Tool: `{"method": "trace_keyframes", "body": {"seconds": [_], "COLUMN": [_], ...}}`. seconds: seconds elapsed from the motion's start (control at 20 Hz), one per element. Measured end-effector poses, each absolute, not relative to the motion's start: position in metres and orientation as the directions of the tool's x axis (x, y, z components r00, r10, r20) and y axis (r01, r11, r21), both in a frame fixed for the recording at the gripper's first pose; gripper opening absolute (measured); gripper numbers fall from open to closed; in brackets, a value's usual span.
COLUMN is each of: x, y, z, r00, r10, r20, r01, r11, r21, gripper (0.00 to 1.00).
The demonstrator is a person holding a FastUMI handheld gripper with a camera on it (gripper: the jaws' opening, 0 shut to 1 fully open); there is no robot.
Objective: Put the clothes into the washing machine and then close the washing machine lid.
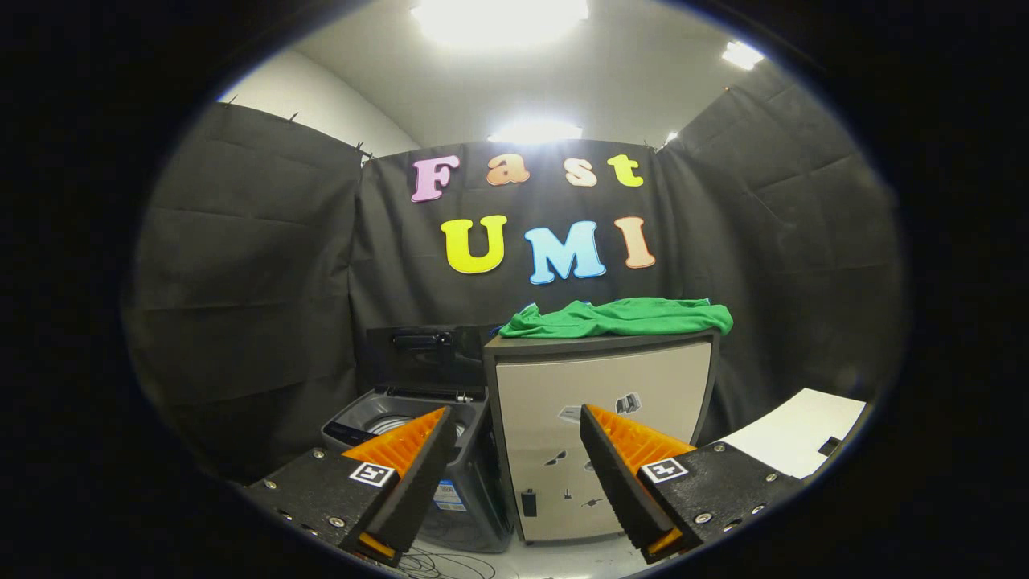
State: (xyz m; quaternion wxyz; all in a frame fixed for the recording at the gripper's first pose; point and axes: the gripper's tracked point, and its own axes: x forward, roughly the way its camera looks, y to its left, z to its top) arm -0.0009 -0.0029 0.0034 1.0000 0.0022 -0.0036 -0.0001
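Gripper view is looking forward along the tool (514, 450), whose 2 fingers (410, 466) are standing wide apart with nothing between them but open space. Well beyond the fingers, a green garment (619, 317) is lying crumpled on top of a small cabinet (603, 402), draping slightly over the cabinet's front and right edges, with a bit of blue fabric showing at its left end. The cabinet is showing a pale front panel with a few small stickers and a dark frame around it.

Just beside the cabinet, on its left and touching or nearly touching it, a grey top-loading washing machine (378, 414) is sitting lower than the cabinet top. Its lid (426, 354) is standing raised upright at the back, leaving the drum opening uncovered; the left finger is overlapping the machine's front right part in this view. A label is showing on the machine's front, too small to tell.

To the right, past the right finger, a white sheet (796, 438) is lying flat on a dark surface. Thin cables (442, 563) are lying looped on the pale floor just ahead of the fingers.
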Motion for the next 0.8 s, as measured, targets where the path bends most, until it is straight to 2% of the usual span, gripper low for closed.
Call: {"method": "trace_keyframes", "body": {"seconds": [0.5,0.8], "x": [-0.004,-0.003], "y": [0.000,-0.001], "z": [0.000,0.021], "r00": [1.000,1.000], "r10": [0.009,0.008], "r20": [-0.002,0.023], "r01": [-0.009,-0.008], "r11": [1.000,1.000], "r21": [-0.001,-0.010], "gripper": [0.96,0.95]}}
